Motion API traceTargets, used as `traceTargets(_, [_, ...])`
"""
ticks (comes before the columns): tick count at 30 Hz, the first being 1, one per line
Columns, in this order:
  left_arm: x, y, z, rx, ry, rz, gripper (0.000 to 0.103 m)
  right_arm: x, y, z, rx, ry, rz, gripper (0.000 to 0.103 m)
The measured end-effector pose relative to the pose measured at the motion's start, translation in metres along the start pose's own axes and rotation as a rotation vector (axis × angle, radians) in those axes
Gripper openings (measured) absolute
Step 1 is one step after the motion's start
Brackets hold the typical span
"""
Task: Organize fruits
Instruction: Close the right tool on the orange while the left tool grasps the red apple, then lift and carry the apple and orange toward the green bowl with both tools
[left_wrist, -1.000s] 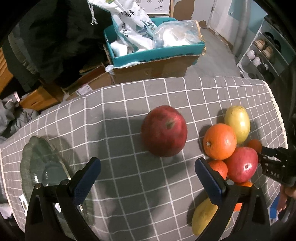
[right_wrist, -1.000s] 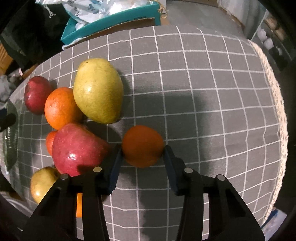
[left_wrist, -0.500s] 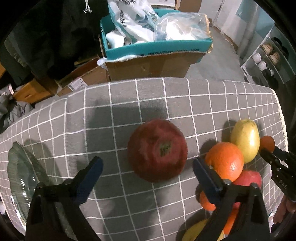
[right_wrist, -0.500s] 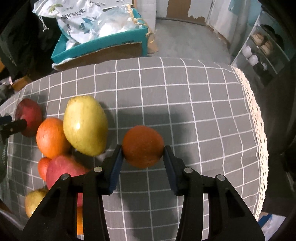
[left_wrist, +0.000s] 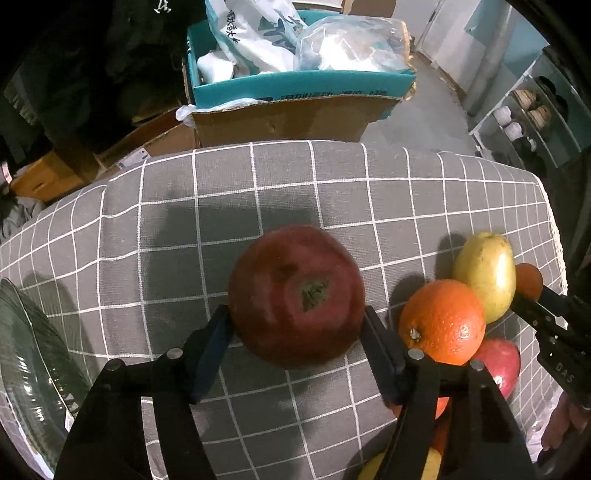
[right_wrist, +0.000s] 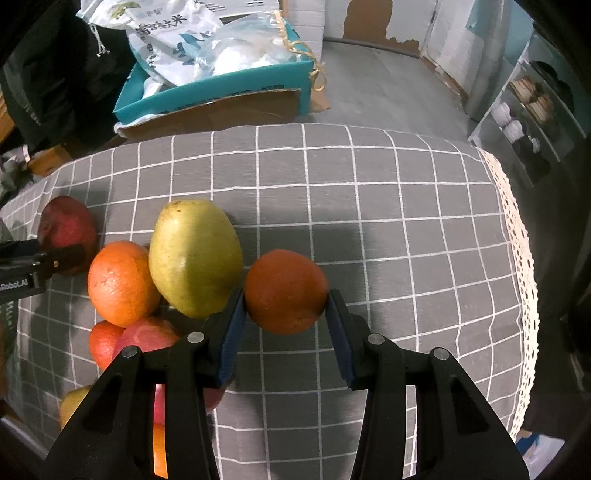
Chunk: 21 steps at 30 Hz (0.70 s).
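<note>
A big dark red apple (left_wrist: 295, 295) sits on the grey checked cloth (left_wrist: 166, 229). My left gripper (left_wrist: 295, 332) straddles it, its jaws closing, and both blue pads touch the apple's sides. My right gripper (right_wrist: 286, 314) is shut on a small orange (right_wrist: 286, 290), held just above the cloth. To its left lies the fruit pile: a yellow-green mango (right_wrist: 194, 258), a large orange (right_wrist: 120, 282) and a red apple (right_wrist: 147, 336). More fruit below them is half hidden by the gripper. A glass plate (left_wrist: 26, 369) lies at the left edge of the left wrist view.
Beyond the table's far edge stands a cardboard box (left_wrist: 295, 103) with a teal tray of plastic bags. A shelf with shoes (left_wrist: 528, 118) is at the right. A lace hem (right_wrist: 517, 258) marks the table's right edge. Dark clothing hangs at the back left.
My left gripper came down over the dark red apple and its jaws narrowed onto it. The right gripper kept hold of the small orange and raised it away from the pile.
</note>
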<state>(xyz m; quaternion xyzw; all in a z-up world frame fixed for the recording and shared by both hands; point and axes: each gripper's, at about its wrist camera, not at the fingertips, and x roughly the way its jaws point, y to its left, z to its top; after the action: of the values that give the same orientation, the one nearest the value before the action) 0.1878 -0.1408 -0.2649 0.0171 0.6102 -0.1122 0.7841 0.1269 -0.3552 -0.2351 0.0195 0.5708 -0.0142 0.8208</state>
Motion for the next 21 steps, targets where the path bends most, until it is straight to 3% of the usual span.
traceTargets(14, [-0.033,-0.003,-0.012,0.034,-0.091,0.035,0.068,-0.017,0.010,0.002,-0.005,-0.036,0.008,0.043])
traceTargets(21, [-0.038,-0.004,-0.016,0.054,-0.095,0.032,0.068,-0.029,0.017,0.001,-0.019,-0.054,0.014,0.043])
